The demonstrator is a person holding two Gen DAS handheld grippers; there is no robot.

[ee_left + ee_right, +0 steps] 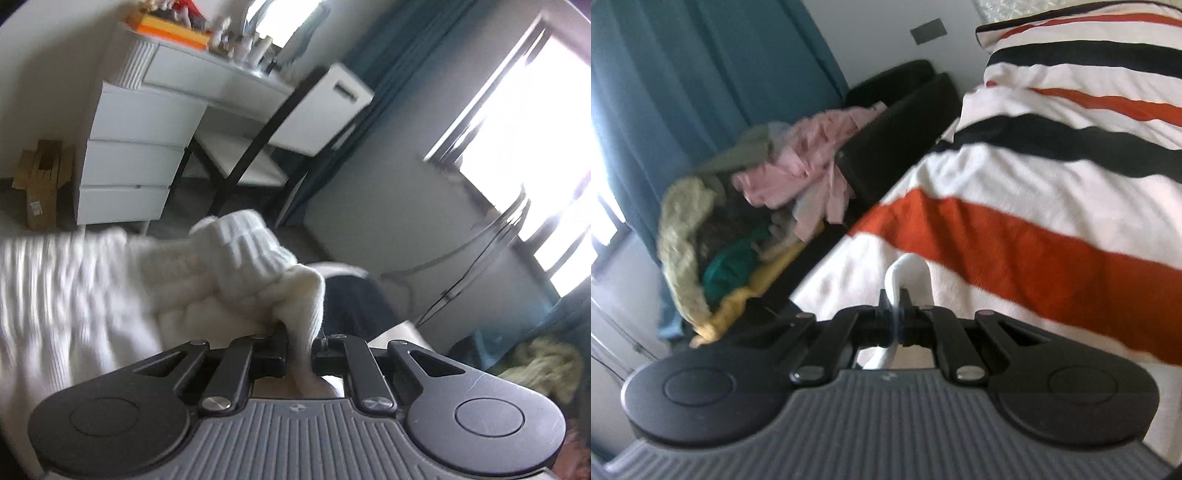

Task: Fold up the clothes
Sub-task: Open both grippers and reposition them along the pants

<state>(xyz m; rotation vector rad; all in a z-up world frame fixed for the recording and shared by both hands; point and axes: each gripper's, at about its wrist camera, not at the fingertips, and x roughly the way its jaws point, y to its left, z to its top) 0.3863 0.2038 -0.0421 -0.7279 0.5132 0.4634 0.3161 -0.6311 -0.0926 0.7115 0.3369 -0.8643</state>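
My left gripper [300, 352] is shut on a bunched fold of a white ribbed knit garment [236, 266], which hangs out to the left in a blur and is lifted off any surface. My right gripper [895, 317] is shut on a thin white edge of cloth [905, 269] that loops up between its fingers, over the striped bedspread [1034, 206]. I cannot tell whether both grippers hold the same garment.
A pile of clothes [768, 192] in pink, green and yellow fills a black bin [894, 140] beside the bed. Teal curtains [683, 92] hang behind it. A white drawer unit [133, 147], a black-framed chair [258, 147], a cardboard box [40, 184] and a bright window [535, 147] appear in the left wrist view.
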